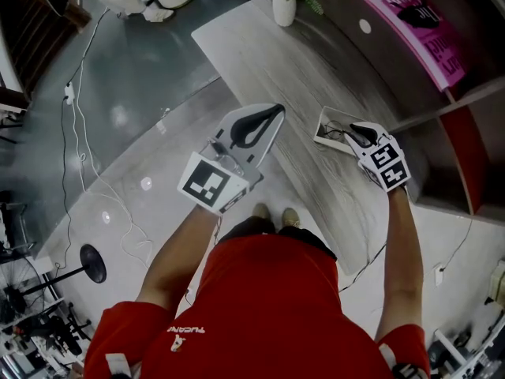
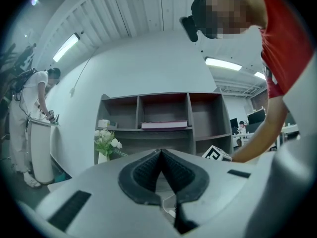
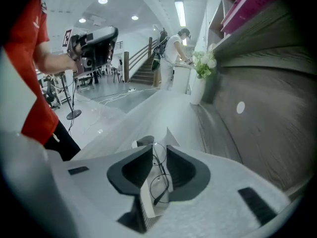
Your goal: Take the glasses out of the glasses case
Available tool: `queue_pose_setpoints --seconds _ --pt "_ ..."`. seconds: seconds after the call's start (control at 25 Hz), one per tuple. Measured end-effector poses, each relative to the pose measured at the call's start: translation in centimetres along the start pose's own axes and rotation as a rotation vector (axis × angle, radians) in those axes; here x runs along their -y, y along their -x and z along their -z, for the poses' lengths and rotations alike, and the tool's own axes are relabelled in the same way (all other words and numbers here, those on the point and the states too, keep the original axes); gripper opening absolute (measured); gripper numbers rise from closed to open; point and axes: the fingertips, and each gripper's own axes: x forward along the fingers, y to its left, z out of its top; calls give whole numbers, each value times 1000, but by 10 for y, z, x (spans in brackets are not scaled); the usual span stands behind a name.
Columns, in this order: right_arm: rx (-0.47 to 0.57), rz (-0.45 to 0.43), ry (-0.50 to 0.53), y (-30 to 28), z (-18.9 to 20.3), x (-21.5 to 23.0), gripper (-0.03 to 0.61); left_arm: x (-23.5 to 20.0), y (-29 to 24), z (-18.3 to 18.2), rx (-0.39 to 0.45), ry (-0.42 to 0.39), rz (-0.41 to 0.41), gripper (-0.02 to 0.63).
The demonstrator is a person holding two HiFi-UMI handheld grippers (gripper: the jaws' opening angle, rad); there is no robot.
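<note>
A white glasses case (image 1: 327,125) lies open on the grey wood table (image 1: 308,61), near its right edge. Thin wire-rimmed glasses (image 3: 159,178) rest inside the case (image 3: 144,200). My right gripper (image 1: 357,133) tilts down over the case; its jaws (image 3: 158,157) stand apart with the glasses between the pads, and no pad visibly presses on the frame. My left gripper (image 1: 267,121) hovers to the left of the case, pointing level with its dark pads meeting at the tips (image 2: 159,155) and nothing in them.
A white vase of flowers (image 1: 284,2) stands at the table's far end. A shelf unit with a pink book (image 1: 418,22) runs along the right. Cables trail over the floor (image 1: 87,164) at left. A person in white (image 2: 25,118) works at a counter far off.
</note>
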Motion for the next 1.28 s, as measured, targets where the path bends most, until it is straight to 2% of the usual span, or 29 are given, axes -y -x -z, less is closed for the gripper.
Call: queue_pose_setpoints --seconds 0.28,0.6,0.8,1.04,1.28 --pt "-125 -29 23 -23 26 3 113 -7 1 8 -21 3 -7 9" --pt "-194 -78 43 -38 42 4 174 -13 2 17 -51 0 -11 9" --pt "-213 -105 29 -45 46 7 175 -16 5 20 -61 4 -14 11" --pt "-234 -181 -16 -52 50 7 172 -17 10 28 -96 9 -13 9" --pt "-232 -212 -19 -50 49 4 137 -20 16 31 -119 11 -14 9"
